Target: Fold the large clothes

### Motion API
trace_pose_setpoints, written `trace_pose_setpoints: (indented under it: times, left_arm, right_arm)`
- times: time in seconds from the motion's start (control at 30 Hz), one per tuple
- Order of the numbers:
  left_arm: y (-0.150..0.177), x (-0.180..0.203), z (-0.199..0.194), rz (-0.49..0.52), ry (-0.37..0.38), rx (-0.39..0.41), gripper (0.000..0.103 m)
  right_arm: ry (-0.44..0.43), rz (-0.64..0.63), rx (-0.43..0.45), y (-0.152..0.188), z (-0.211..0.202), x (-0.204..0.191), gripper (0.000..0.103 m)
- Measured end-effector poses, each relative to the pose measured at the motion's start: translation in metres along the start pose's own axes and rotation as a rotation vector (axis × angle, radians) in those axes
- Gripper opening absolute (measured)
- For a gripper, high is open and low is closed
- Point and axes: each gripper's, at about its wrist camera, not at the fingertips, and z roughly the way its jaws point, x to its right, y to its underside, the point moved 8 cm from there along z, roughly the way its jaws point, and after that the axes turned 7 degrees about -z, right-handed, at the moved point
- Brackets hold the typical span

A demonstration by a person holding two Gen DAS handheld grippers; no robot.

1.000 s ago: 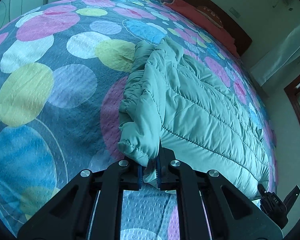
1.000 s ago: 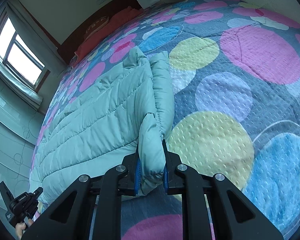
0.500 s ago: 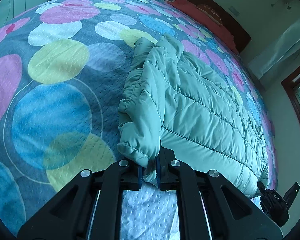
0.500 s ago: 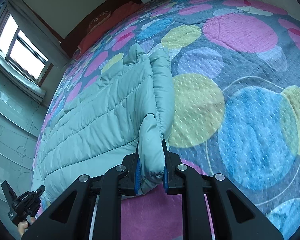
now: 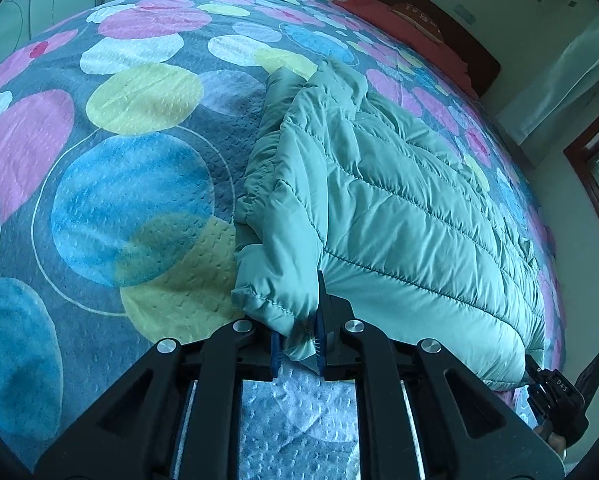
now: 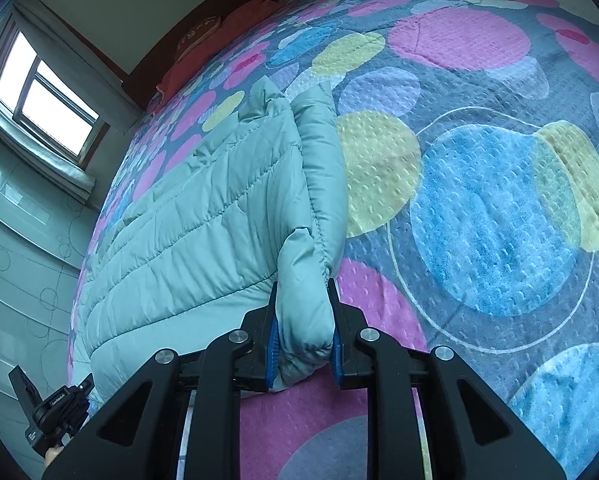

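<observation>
A large mint-green quilted puffer jacket [image 5: 387,208] lies on a bed, also seen in the right wrist view [image 6: 203,216]. My left gripper [image 5: 297,344] is shut on a thin corner of the jacket's near edge. My right gripper [image 6: 301,332] is shut on a thick padded fold at the jacket's other near corner. Both hold the edge a little above the bedspread. Each view shows the other gripper small at its edge, the right gripper [image 5: 559,396] and the left gripper [image 6: 55,408].
The bed is covered with a grey bedspread [image 5: 131,200] printed with large pink, blue and yellow circles [image 6: 491,220]. Red pillows [image 5: 415,24] and a dark headboard lie at the far end. A window [image 6: 47,100] is at the left of the right wrist view.
Both grippers have drawn back toward the near side of the bed with the jacket edge held. The bedspread pattern has slid under them. The grips are unchanged.
</observation>
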Motion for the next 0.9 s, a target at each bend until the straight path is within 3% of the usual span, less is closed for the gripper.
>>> trace_pose_setpoints:
  times: [0.27, 0.47, 0.63, 0.77, 0.9]
  left_arm:
    - [-0.008, -0.013, -0.022, 0.006, -0.059, 0.047, 0.030]
    - [-0.019, -0.018, -0.044, 0.064, -0.135, 0.109, 0.032]
    - [-0.031, -0.021, -0.061, 0.128, -0.216, 0.187, 0.032]
    - [-0.041, -0.014, -0.071, 0.161, -0.228, 0.226, 0.032]
    - [-0.044, 0.001, -0.070, 0.185, -0.209, 0.232, 0.032]
  right_arm:
    - [0.057, -0.012, 0.035, -0.003, -0.024, 0.014, 0.038]
    - [0.143, -0.041, 0.060, -0.009, -0.045, 0.028, 0.041]
    - [0.270, -0.110, 0.089, -0.018, -0.060, 0.031, 0.041]
    - [0.308, -0.173, 0.112, -0.027, -0.066, 0.017, 0.041]
    - [0.287, -0.247, 0.127, -0.032, -0.061, -0.016, 0.041]
